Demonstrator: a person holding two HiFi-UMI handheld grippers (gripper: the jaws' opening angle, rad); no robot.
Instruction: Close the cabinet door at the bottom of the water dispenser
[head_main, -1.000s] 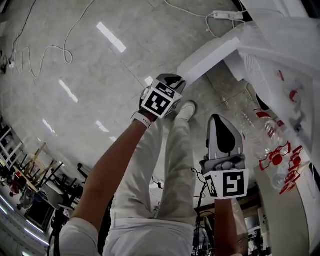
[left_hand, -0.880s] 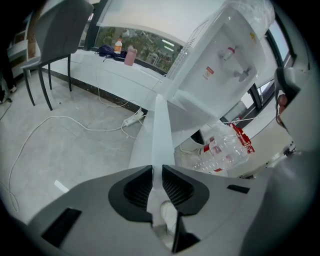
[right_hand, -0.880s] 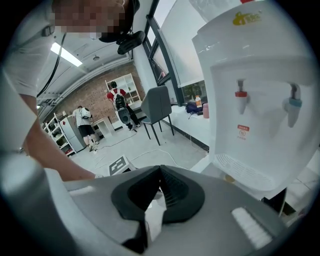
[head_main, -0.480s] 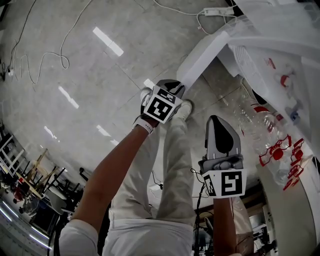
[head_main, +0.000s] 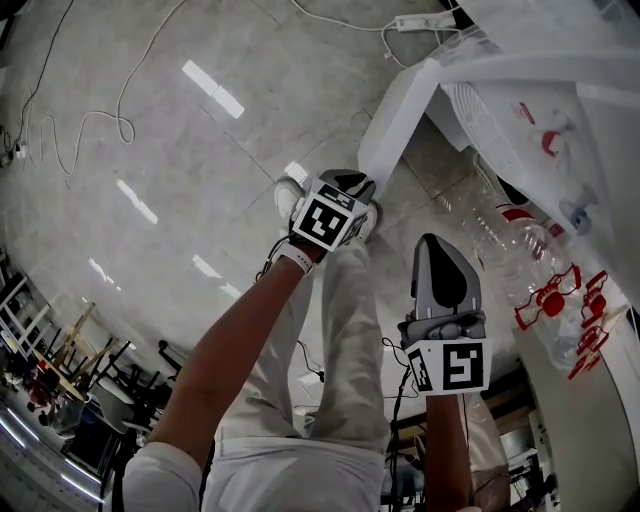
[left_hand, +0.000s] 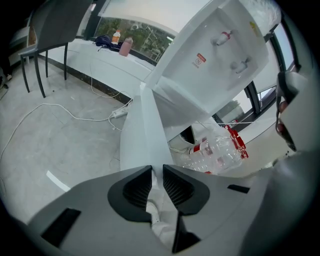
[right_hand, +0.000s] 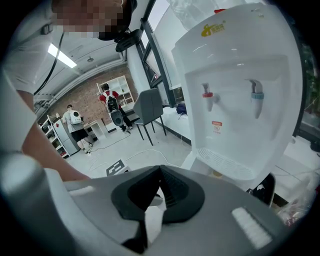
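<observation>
The white water dispenser (head_main: 560, 60) stands at the upper right, and its bottom cabinet door (head_main: 395, 120) hangs open, swung out over the floor. My left gripper (head_main: 352, 182) is at the door's free edge. In the left gripper view the door (left_hand: 142, 130) runs edge-on into the narrow gap of my left gripper (left_hand: 157, 172), whose jaws are closed on that edge. My right gripper (head_main: 443, 250) hovers lower right, apart from the door, shut and empty. The right gripper view faces the dispenser (right_hand: 240, 90) and its taps over my shut right gripper (right_hand: 161, 172).
A clear plastic bottle (head_main: 505, 250) with red print lies by the dispenser's base. A power strip (head_main: 420, 22) and white cables (head_main: 100, 110) lie on the tiled floor. The person's legs and shoe (head_main: 290, 195) are below the grippers. A grey chair (right_hand: 147, 107) and people stand far off.
The left gripper has moved down and slightly right in the head view with the door's free edge, and the door has swung to a steeper angle. The right gripper stayed put.
</observation>
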